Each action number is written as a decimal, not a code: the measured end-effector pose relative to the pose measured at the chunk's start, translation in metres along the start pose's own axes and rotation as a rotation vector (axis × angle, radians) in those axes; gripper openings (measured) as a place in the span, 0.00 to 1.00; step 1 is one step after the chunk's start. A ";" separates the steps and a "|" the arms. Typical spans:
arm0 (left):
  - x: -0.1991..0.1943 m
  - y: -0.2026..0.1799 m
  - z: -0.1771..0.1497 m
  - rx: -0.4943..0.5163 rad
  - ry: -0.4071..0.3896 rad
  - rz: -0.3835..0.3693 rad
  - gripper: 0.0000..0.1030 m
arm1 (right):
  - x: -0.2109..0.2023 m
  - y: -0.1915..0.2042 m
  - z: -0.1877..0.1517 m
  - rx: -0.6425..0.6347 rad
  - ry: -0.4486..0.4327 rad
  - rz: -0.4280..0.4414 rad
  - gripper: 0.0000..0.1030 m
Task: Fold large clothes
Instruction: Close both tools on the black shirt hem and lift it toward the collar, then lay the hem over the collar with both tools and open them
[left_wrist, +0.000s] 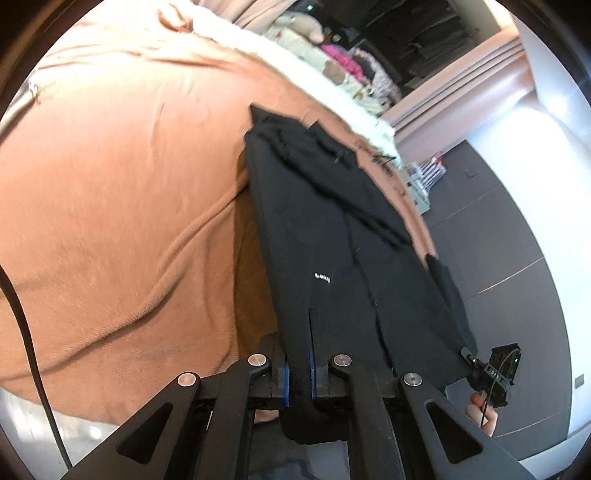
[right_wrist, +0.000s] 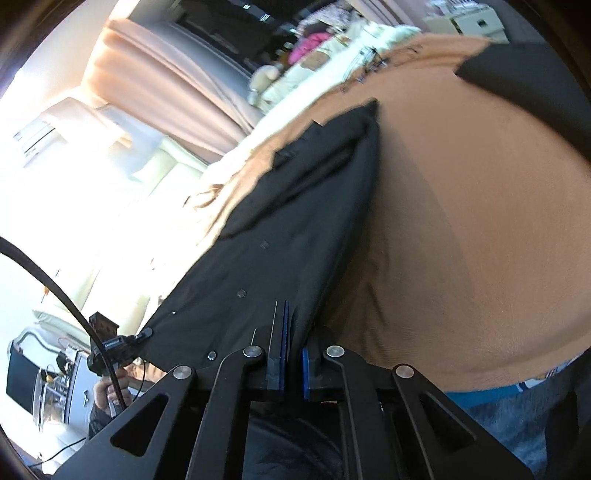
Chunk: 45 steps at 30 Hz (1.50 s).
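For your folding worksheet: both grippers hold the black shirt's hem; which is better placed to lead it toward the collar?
Probably left: the left gripper grips the black shirt deep; the right gripper pinches only an edge.

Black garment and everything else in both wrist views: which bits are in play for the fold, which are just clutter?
In play:
black garment, held up by its near edge
left gripper, shut on it
right gripper, shut on it
orange blanket, the surface under it

Clutter:
plush toy
pink clothing
curtain
second dark cloth, top right on the blanket
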<state>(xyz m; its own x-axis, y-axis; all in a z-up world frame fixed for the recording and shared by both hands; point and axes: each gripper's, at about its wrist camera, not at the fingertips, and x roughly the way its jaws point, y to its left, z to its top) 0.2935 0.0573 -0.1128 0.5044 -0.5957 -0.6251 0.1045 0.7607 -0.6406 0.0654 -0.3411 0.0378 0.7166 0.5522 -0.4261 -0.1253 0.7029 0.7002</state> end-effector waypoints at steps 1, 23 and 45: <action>-0.008 -0.002 -0.001 0.002 -0.009 -0.007 0.06 | -0.003 0.004 0.001 -0.007 -0.004 0.005 0.02; -0.161 -0.051 -0.051 0.012 -0.134 -0.008 0.06 | -0.117 0.077 -0.031 -0.157 0.012 0.022 0.02; -0.117 -0.099 0.089 0.138 -0.214 0.051 0.07 | -0.059 0.099 0.080 -0.268 -0.100 -0.100 0.02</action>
<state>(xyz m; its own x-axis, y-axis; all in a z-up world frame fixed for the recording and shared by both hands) 0.3005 0.0751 0.0633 0.6802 -0.4989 -0.5370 0.1830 0.8250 -0.5347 0.0656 -0.3394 0.1782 0.7967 0.4366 -0.4178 -0.2177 0.8523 0.4756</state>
